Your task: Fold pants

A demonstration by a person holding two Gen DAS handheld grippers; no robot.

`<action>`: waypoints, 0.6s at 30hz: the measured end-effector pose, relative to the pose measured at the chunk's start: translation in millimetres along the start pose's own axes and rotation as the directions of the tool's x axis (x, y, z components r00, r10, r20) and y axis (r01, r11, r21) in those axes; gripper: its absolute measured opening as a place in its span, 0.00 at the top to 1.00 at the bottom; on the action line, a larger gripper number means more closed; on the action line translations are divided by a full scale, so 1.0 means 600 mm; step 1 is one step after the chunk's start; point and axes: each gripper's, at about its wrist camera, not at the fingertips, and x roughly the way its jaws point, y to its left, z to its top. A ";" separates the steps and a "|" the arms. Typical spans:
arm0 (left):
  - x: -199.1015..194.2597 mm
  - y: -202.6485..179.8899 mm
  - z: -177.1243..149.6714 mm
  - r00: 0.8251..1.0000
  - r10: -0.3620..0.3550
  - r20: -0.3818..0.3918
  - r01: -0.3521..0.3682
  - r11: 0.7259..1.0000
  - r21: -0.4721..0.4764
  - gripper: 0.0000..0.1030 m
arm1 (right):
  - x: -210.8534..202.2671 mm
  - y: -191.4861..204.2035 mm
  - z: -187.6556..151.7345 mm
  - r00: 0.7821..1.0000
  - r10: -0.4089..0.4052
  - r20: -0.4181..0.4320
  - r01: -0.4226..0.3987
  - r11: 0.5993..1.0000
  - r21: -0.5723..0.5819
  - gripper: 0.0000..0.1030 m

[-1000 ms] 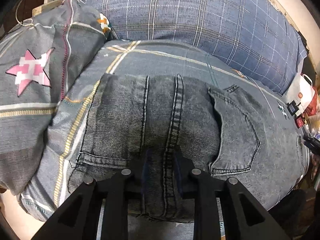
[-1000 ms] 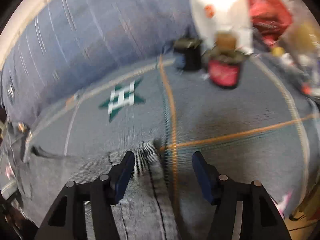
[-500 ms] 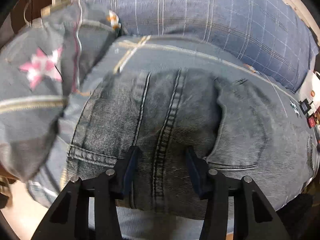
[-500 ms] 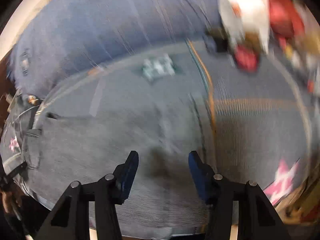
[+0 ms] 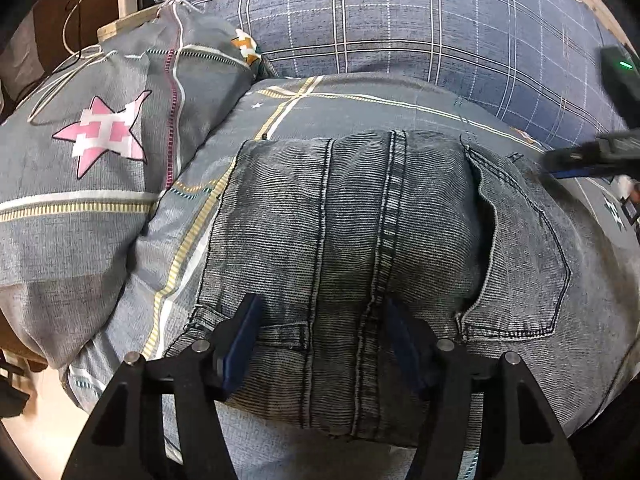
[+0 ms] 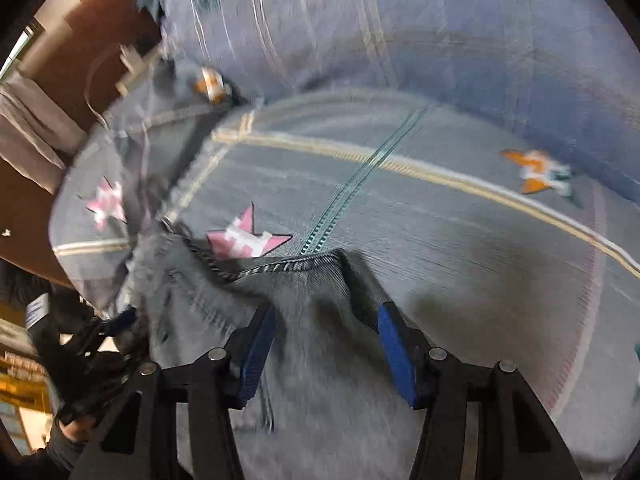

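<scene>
Left hand-held gripper [image 5: 322, 344]: its jaws stand wide and have just been opening; the denim lies between the blue pads [image 5: 240, 344] but they do not press on it.
Right hand-held gripper [image 6: 326, 354]: its jaws stand about half wide over the cloth and have closed a little; the pads are on either side of the denim and do not squeeze it. This view is blurred. In the left wrist view this gripper also shows at the right edge, above the pants.
Pants [image 5: 380, 248]: grey washed jeans, folded into a thick packet, lying on the bed under both grippers. The middle seam runs up between the left jaws; a back pocket [image 5: 520, 264] is on the right side of the packet.
Pants edge in the right view [image 6: 280, 266]: a stitched hem lies just beyond the right jaws, slightly lifted and wrinkled.
Bed cover [image 5: 360, 108]: grey cloth with yellow and white stripes, under the pants.
Pillow [image 5: 100, 148]: grey with a pink star, to the left of the pants, touching the bed cover.
Blanket [image 5: 400, 20]: blue with a white check, behind the pants.
Charger [image 5: 128, 0]: white, with a cable, far at the top left.
</scene>
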 end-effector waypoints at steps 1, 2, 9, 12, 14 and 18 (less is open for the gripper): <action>-0.001 0.002 -0.002 1.000 -0.004 0.008 0.004 1.000 0.002 0.35 | 0.013 0.001 0.005 1.000 0.016 -0.021 -0.016 1.000 -0.002 0.46; 0.000 0.002 -0.003 1.000 -0.008 0.013 0.008 1.000 0.002 0.35 | 0.025 0.008 0.011 0.998 0.045 -0.041 -0.045 0.999 -0.009 0.53; 0.009 0.008 -0.003 0.999 -0.027 0.029 0.027 1.000 0.008 0.33 | 0.020 0.029 0.029 0.999 -0.036 0.021 0.037 0.998 -0.050 0.95; 0.008 0.008 -0.004 0.999 -0.023 0.034 0.023 1.000 0.012 0.32 | 0.041 0.021 0.031 0.996 -0.083 0.019 0.084 0.996 -0.043 0.96; 0.009 0.009 -0.003 0.999 -0.024 0.033 0.024 1.000 0.009 0.32 | 0.061 0.018 0.025 0.993 -0.118 0.019 0.119 0.992 -0.040 0.95; 0.008 0.010 -0.004 0.999 -0.015 0.038 0.015 1.000 0.000 0.30 | 0.028 0.008 0.016 0.985 -0.138 0.108 0.138 0.990 0.012 0.88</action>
